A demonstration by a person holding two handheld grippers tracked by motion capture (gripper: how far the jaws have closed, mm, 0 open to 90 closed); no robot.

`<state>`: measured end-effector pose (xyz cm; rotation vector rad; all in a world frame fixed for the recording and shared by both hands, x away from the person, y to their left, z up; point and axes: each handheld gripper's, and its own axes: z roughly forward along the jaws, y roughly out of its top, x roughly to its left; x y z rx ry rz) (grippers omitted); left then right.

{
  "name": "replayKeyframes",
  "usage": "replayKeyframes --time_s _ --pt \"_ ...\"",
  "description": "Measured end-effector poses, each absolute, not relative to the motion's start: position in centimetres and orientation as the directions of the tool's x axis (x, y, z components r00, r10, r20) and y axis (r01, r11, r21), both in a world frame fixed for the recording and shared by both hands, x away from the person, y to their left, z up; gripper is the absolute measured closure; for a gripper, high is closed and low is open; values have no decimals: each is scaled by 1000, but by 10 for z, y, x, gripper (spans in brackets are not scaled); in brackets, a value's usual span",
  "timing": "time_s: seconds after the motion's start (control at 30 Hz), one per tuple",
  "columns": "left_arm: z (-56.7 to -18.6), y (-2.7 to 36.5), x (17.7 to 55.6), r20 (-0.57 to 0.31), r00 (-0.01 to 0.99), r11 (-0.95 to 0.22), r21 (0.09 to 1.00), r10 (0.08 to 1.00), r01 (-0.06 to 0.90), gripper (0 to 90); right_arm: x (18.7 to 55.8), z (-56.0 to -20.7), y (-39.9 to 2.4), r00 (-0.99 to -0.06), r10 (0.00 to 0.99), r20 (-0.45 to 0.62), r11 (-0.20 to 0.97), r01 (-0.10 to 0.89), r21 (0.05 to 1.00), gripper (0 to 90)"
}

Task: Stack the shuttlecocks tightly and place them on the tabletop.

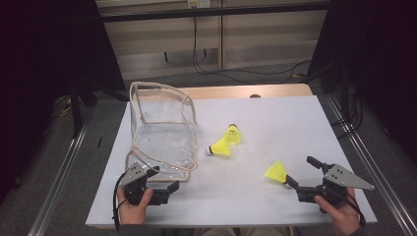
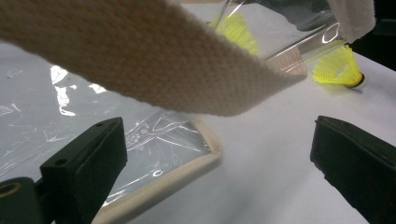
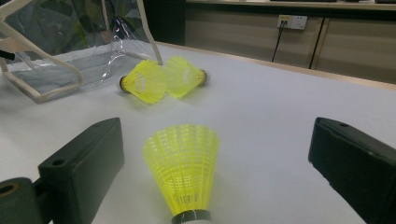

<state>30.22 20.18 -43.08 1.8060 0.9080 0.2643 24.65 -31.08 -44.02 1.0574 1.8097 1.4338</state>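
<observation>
A clear plastic bag (image 1: 162, 130) with beige trim stands open at the table's left. Its beige strap (image 2: 163, 60) crosses close over my left gripper (image 1: 163, 180), which is open at the bag's near corner (image 2: 187, 163) and holds nothing. Two yellow shuttlecocks (image 1: 232, 133) (image 1: 221, 147) lie together mid-table, right of the bag. A third shuttlecock (image 3: 184, 168) lies cork-end toward me in the gap of my open right gripper (image 3: 217, 172), untouched by either jaw. From above, that shuttlecock (image 1: 276, 173) sits at the tip of the right gripper (image 1: 303, 172).
A white mat (image 1: 275, 118) covers the wooden table (image 1: 246, 91). Metal rails (image 1: 359, 147) run along both sides. Cables (image 1: 206, 64) trail on the floor beyond the far edge. Dark curtains hang at left and right.
</observation>
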Motion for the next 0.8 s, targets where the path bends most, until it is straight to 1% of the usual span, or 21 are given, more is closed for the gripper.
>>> replayKeyframes --time_s 0.67,0.8 --pt "-433 202 306 -232 690 -169 871 686 461 38 260 -435 -310 -518 854 46 131 300 945 38" --pt "-433 202 306 -232 688 -166 872 688 460 38 264 -433 -307 -525 851 32 161 318 934 37"
